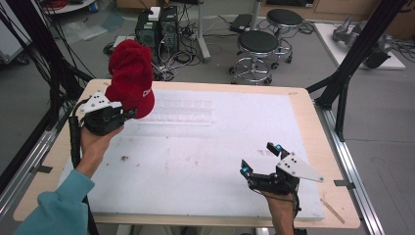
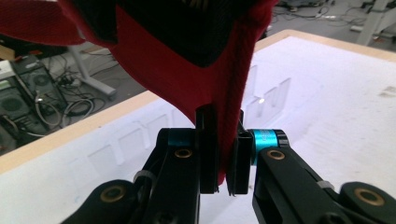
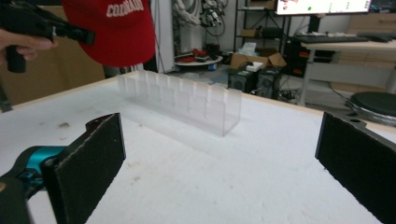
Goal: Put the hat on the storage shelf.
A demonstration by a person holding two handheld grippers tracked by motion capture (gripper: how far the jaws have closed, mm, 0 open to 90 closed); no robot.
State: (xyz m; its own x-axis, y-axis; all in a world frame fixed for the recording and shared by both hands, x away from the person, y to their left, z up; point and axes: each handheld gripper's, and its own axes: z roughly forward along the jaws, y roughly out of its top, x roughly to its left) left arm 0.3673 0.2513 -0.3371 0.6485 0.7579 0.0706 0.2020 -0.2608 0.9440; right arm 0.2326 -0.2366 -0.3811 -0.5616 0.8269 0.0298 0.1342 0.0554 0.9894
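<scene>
L tongs [image 1: 128,113] clamped on red cap [image 1: 129,78], held up over bench [image 1: 205,147] far-left corner. R tongs [image 1: 261,157] wide apart, empty. Best keep the brim pinched firm, lower it slow by the clear rack [image 1: 178,111].

A cap [image 1: 129,78] hangs above the table's [image 1: 293,98] far left corner; a clear slotted rack [image 1: 178,111] lies just right of it.

White capital letters reading "COLORADO" are seen on the front of the red cap [image 3: 116,28] in the right gripper view. In the high view, the lettering is cut off and cannot be read.
</scene>
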